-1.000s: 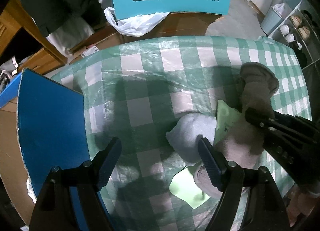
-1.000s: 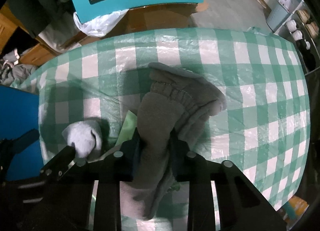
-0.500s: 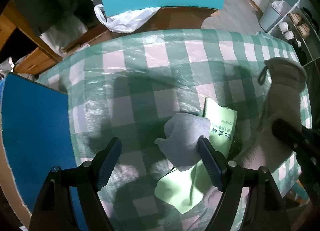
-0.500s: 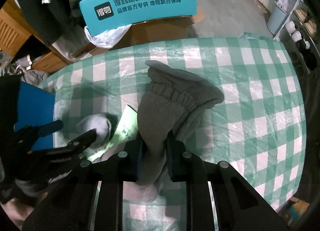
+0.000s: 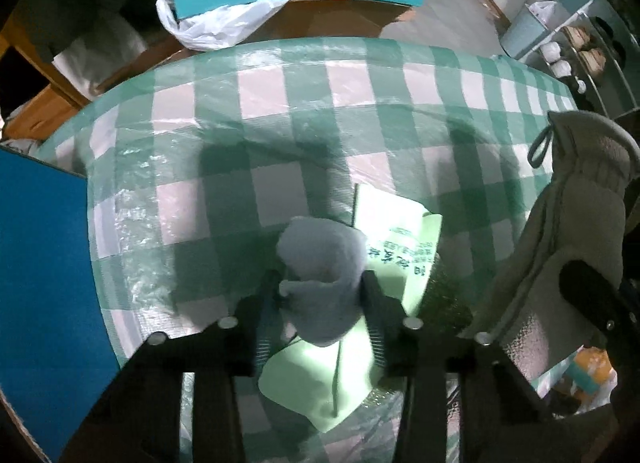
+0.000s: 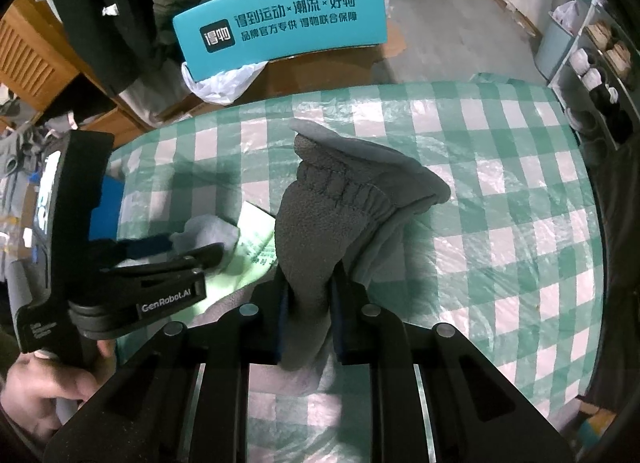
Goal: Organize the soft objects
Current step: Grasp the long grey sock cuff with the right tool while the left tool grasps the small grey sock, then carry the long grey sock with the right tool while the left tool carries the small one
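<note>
Left gripper (image 5: 320,287) clamps sock (image 5: 322,263); right gripper (image 6: 308,287) glove (image 6: 320,231).

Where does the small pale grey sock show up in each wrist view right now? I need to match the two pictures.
Left wrist view: the sock sits low in the centre, pinched in the left gripper.
Right wrist view: the sock is at centre left, behind the left gripper.
Shared landmark: the light green leaflet lying on the table just right of the sock in both views.

A green-and-white checked tablecloth (image 5: 280,111) carries a pale-grey sock (image 5: 324,263), grey fleece glove (image 6: 320,231) and light-green packet (image 5: 396,239).
</note>
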A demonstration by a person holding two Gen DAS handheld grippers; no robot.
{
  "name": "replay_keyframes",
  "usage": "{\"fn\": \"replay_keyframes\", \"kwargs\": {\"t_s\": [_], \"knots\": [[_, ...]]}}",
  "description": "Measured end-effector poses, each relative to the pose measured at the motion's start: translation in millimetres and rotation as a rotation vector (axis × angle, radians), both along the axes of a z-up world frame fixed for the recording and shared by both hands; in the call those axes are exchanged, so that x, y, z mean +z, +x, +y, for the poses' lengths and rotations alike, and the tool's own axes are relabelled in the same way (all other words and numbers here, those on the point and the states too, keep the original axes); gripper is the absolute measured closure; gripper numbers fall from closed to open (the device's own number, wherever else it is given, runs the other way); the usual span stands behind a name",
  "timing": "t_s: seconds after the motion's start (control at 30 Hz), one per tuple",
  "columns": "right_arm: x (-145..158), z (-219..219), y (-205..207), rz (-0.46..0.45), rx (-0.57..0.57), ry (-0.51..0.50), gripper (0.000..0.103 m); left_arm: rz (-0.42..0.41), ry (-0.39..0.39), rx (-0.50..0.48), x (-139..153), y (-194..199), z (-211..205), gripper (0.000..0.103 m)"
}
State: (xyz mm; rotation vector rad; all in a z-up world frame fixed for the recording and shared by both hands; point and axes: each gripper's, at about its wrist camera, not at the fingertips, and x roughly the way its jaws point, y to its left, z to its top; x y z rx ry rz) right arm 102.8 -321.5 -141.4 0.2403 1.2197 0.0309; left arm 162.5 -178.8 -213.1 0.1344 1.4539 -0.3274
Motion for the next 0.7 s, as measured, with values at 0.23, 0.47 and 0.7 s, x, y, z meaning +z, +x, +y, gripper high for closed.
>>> {"fn": "replay_keyframes", "kwargs": {"t_s": [0.23, 0.47, 0.7], "knots": [[9, 0, -4, -0.025, 0.009, 0.000, 0.088, -0.037, -0.006, -0.023, 14, -8, -2, 0.078], [21, 6, -8, -0.053, 0.028, -0.016, 0.088, -0.094, -0.017, -0.033, 38, -13, 1, 0.083], [40, 12, -15, -0.097, 0.052, -0.046, 0.088, -0.163, -0.018, -0.028, 67, -23, 11, 0.083]]}}
